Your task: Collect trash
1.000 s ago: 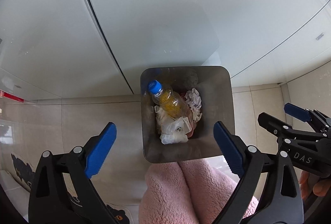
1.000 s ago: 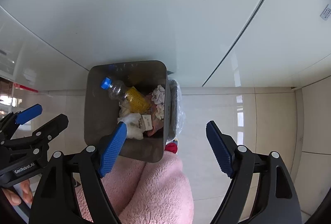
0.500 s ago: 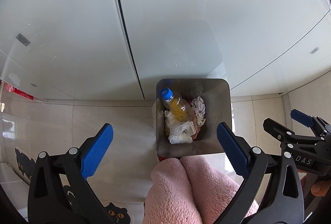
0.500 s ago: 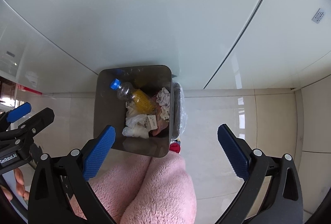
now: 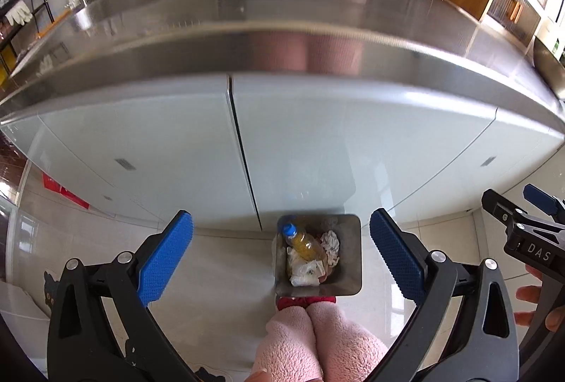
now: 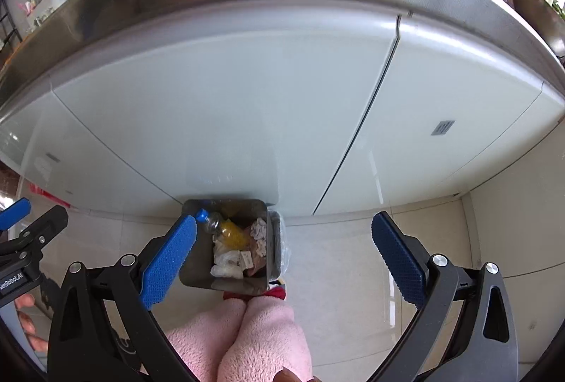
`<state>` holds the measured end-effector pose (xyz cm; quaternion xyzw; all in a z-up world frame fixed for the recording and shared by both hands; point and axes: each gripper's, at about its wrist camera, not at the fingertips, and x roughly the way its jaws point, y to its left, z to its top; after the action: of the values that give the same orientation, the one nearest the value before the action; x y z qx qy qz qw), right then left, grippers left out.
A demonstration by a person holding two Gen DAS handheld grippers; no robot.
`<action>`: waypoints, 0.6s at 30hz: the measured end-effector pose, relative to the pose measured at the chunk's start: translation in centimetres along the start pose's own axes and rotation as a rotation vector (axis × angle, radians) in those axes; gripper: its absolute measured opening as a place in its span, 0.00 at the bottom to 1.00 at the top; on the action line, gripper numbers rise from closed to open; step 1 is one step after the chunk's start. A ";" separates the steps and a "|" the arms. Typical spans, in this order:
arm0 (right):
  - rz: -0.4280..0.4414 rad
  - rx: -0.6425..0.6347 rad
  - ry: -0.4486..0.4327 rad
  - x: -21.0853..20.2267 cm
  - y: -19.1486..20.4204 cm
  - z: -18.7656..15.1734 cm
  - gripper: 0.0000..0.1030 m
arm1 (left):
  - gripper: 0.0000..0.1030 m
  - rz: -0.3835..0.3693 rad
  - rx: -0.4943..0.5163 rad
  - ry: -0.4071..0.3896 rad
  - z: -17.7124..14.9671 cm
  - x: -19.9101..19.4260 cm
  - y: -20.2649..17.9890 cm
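A long steel counter curves across the top, blurred, above pale glossy cabinet doors and a beige tiled floor. On the floor, against the doors, stands a small grey bin. Inside it lies a clear bottle with a blue cap and yellow contents, among crumpled white paper and wrappers; their print is too small to read. Pink fleece legs stand just below the bin, partly cut off. The left gripper is spread wide and holds nothing. The right gripper is likewise spread and empty; its body reads "DAS" from the left view. The left one's body shows "GenRobot.AI", partly cut off.
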<state>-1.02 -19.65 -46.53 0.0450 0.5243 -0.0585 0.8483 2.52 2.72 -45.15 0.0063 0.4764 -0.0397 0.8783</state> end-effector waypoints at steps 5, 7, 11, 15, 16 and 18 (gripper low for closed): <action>0.009 0.019 -0.116 -7.0 -0.9 4.6 0.97 | 0.92 0.002 0.004 -0.116 4.5 -6.7 -0.4; 0.000 0.015 -0.180 -10.2 -1.1 6.5 0.97 | 0.92 0.000 0.013 -0.163 6.1 -9.4 -0.5; -0.014 0.008 -0.290 -15.6 -1.1 9.7 0.97 | 0.92 0.007 0.029 -0.244 9.0 -14.1 -1.2; -0.009 0.017 -0.368 -20.2 -1.1 12.1 0.97 | 0.92 0.036 0.035 -0.341 11.7 -19.0 -1.7; -0.003 0.027 -0.383 -21.2 -1.1 12.7 0.97 | 0.92 0.032 0.031 -0.361 12.1 -20.0 -1.7; 0.005 0.035 -0.410 -23.1 -1.1 13.7 0.97 | 0.92 0.035 0.022 -0.397 13.4 -22.2 -1.6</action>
<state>0.66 -21.45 -19.80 0.0483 0.3396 -0.0733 0.9365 1.56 1.86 -19.25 0.0163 0.2931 -0.0301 0.9555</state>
